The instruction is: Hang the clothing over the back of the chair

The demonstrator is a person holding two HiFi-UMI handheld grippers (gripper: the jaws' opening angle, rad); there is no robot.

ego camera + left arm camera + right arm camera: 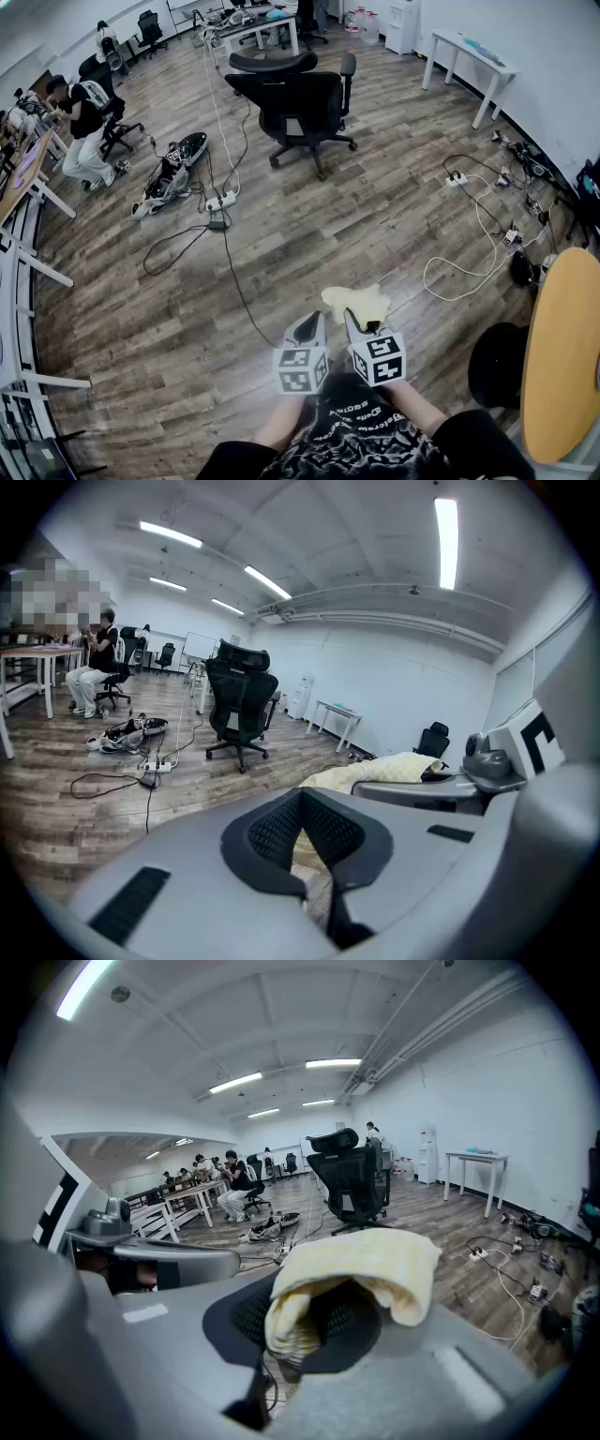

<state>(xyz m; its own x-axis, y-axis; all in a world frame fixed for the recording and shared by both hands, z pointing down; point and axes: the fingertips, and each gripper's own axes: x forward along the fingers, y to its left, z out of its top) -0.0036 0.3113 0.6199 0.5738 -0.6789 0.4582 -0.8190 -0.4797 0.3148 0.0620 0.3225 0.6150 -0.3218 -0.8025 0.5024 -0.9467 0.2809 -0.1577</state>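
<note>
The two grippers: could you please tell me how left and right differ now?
The right gripper is shut on the yellow cloth; the left gripper has jaws together, with a sliver of cloth behind. Cloth drapes over the right's tip; the left's is bare. Both tilt downward, side by side.

The floor (309,244) is made of long brown wood boards. A black office chair (298,111) stands on it on its little wheels. To the left of the chair lies a black and grey bag (169,176), flat on the boards. Near the bag is a white power strip (221,201) with a black plug box (217,224) just beside it. A thin black wire (239,281) runs from there toward the bottom. On the right, a second power strip (457,178) lies by a loopy white wire (469,267). A white table (466,66) stands by the far wall. At the left, a person (86,131) sits on a chair.
</note>
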